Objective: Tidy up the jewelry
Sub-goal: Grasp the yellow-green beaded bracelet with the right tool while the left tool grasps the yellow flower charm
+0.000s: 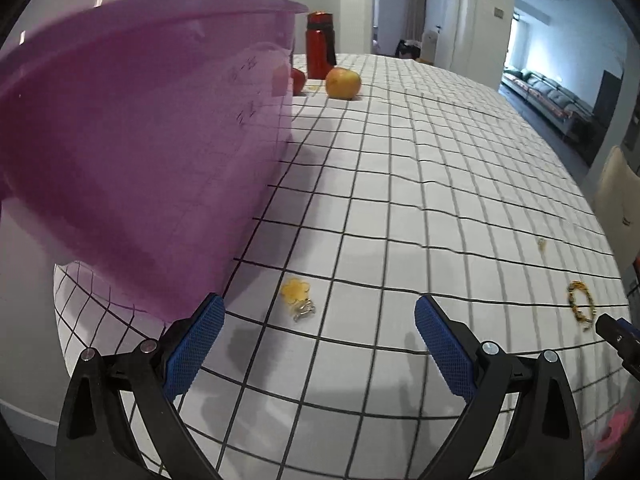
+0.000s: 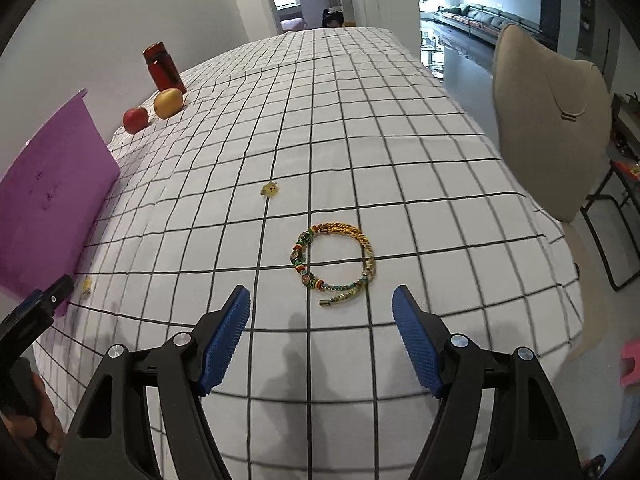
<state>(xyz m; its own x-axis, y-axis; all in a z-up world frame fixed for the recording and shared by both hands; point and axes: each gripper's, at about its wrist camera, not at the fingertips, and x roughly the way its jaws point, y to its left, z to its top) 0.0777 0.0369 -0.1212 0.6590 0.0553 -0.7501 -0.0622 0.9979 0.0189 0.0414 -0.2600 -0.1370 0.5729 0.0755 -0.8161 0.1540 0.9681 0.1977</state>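
Your right tool (image 2: pixel 321 320) gapes wide and empty just short of the bracelet (image 2: pixel 334 264) on the desk (image 2: pixel 400 140); your left tool (image 1: pixel 318 328) is wide too, near a yellow charm (image 1: pixel 295 290) beside the purple bin (image 1: pixel 140 160)

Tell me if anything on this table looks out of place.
Yes. Jewelry lies loose on the checked cloth: a beaded bracelet and two small yellow charms, apart from one another. The two apples beside the red bottle look unrelated to jewelry.

Beaded gold bracelet (image 2: pixel 335 264) flat on tablecloth (image 2: pixel 360 140)
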